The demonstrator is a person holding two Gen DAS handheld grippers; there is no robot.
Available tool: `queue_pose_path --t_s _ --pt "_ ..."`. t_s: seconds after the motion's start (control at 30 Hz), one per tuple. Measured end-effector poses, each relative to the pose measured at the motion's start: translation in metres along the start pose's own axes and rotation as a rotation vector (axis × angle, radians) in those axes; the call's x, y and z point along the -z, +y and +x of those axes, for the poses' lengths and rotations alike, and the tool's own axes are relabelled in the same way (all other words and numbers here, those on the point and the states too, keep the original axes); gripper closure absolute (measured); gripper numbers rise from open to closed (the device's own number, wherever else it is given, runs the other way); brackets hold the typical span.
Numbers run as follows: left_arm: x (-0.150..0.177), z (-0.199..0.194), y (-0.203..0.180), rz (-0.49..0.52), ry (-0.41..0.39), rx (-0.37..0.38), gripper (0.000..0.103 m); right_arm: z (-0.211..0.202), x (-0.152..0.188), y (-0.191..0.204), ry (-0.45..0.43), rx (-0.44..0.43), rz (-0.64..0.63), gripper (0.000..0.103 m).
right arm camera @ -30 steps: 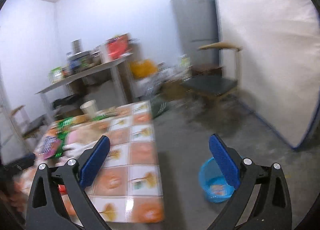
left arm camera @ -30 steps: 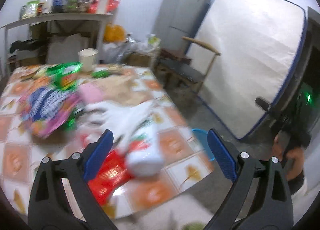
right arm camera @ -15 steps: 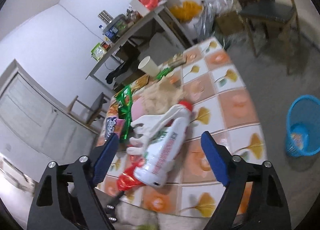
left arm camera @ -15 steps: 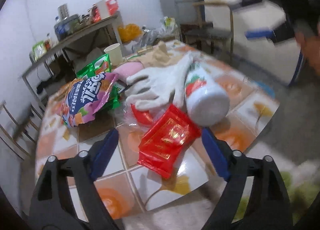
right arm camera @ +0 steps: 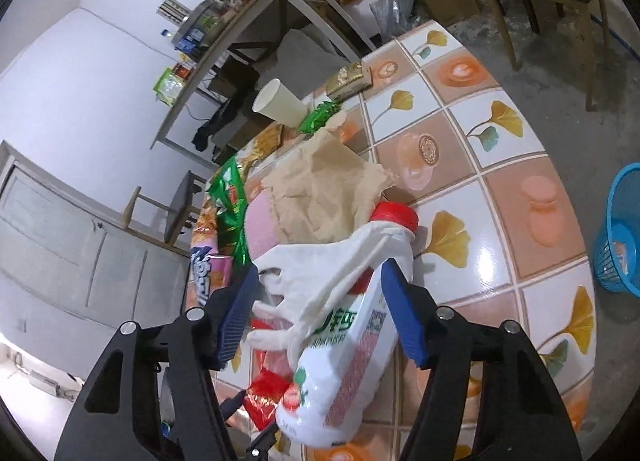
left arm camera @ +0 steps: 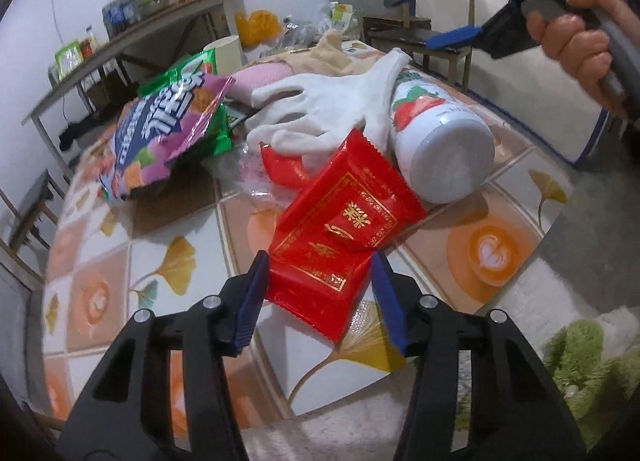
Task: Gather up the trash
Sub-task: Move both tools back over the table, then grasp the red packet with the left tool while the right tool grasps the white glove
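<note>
The left gripper [left arm camera: 320,281] was low over the near edge of the surface [left arm camera: 168,261], which had a cloth with orange squares and yellow leaves on it. Its jaws were closing, with the near end of a shiny red packet [left arm camera: 340,237] between them. The blue pads sat just beside the packet's two edges, and I could not tell if they were pressing on it yet. The packet lay flat on the surface, with its far end against the bottom of a white bottle [left arm camera: 436,141].

The white bottle lay on its side. It had a strawberry picture and a red cap [right arm camera: 394,215]. A white glove [left arm camera: 320,109] was draped over the bottle and spread out to the left of it.

The right gripper [right arm camera: 320,309] was over the bottle and the glove. Its jaws were closing too, with the bottle and the glove's fingers between them. The right pad was close beside the bottle's side, and the left pad was by the glove's fingertips. They did not look like they were squeezing yet. In the left camera, a hand [left arm camera: 580,33] held the handle of that gripper at the top right.

Further back on the surface lay a purple snack bag [left arm camera: 160,133], a green snack bag [right arm camera: 230,213], some crumpled tan paper [right arm camera: 324,189] and a paper cup [right arm camera: 280,103]. A blue basket [right arm camera: 620,237] stood on the floor to the right of the surface.
</note>
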State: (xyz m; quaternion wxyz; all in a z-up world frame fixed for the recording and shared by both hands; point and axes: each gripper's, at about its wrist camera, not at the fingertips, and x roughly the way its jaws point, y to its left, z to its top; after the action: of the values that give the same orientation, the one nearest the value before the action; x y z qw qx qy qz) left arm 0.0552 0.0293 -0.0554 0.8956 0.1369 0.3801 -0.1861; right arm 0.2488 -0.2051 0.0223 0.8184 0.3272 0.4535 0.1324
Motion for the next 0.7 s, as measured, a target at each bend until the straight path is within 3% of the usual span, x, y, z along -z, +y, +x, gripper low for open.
queue_pose_path --t_s 0.37,0.53,0.7 --pt "0.004 0.003 0.008 -0.050 0.005 0.025 0.063 0.030 -0.005 -0.004 0.031 0.116 -0.007 0.057" --pt "0.003 0.001 0.005 -0.036 -0.009 0.012 0.071 0.033 -0.006 -0.004 0.027 0.151 -0.036 0.075" --pt "0.003 -0.003 0.004 -0.024 -0.022 0.002 0.076 0.029 -0.004 -0.003 0.027 0.132 -0.044 0.093"
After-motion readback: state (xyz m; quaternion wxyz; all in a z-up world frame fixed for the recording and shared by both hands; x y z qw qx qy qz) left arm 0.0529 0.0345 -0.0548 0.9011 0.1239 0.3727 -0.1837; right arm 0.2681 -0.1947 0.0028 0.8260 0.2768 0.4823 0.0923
